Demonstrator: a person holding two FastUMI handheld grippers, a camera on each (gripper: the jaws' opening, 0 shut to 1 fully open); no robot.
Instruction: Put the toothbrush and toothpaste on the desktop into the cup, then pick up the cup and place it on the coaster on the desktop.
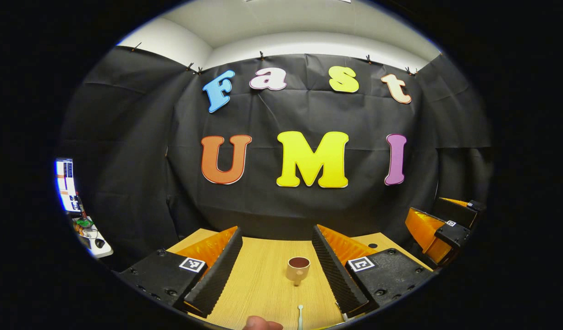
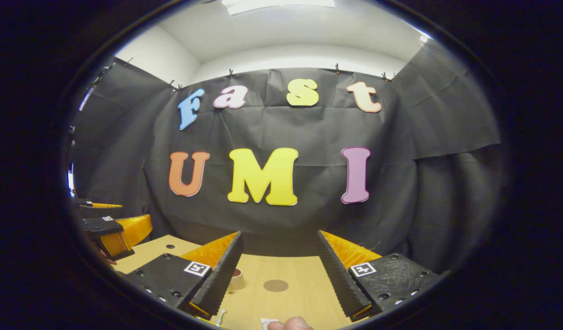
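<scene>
No legible word, brand or number is found on any object. A square black-and-white coded marker (image 1: 192, 264) is carried on each finger mount of the left gripper (image 1: 276, 229), and the same pattern is borne by the right gripper (image 2: 279, 233).

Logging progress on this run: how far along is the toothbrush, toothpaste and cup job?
Nothing looks done. The cup stands empty on the desk, the toothbrush lies in front of it, and the coaster is bare. Left gripper and right gripper are open, holding nothing. Loading the cup and moving it remain.
</scene>
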